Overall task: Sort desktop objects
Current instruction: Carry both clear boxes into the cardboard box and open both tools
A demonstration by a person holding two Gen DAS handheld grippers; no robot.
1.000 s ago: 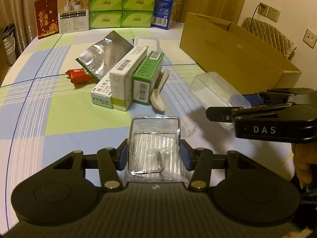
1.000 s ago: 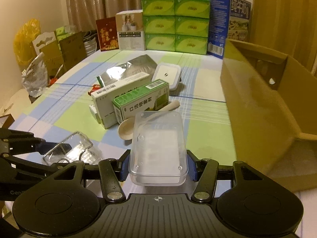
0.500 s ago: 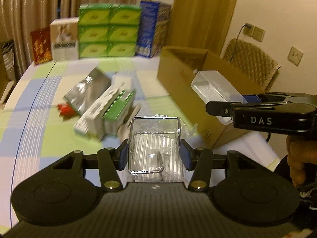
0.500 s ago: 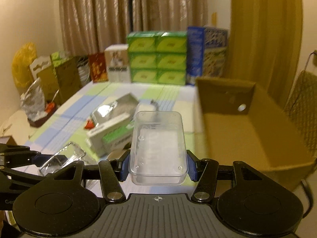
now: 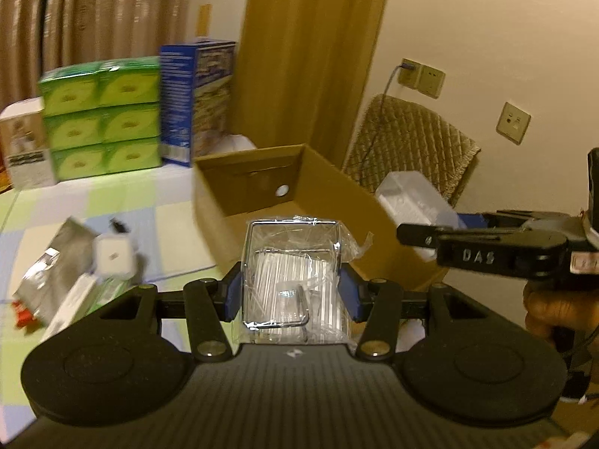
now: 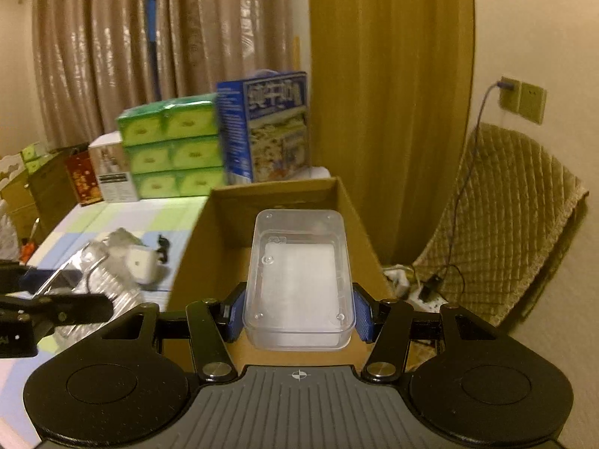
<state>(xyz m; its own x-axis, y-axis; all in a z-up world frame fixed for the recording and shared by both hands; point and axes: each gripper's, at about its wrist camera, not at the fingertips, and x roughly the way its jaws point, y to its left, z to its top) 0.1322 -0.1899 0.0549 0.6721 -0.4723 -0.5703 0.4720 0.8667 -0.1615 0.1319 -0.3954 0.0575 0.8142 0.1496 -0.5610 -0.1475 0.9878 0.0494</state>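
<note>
Desktop objects mid-sort: clear wrapped box [image 5: 292, 280] clamped between blue pads [image 5: 233, 295] of left gripper [image 5: 292, 295], held in air near the corner of open cardboard box [image 5: 329, 187]. Clear plastic container [image 6: 299, 280] pinched in right gripper [image 6: 298, 312], raised above the cardboard box's interior. Right gripper seen from left view, gripped by a hand [image 5: 554, 310]. On checked tablecloth [image 5: 112, 202]: white charger [image 5: 112, 256], foil pouch [image 5: 56, 277], blurred. Green tissue packs [image 6: 172, 149] and blue carton [image 6: 269, 123] stacked at far edge.
</note>
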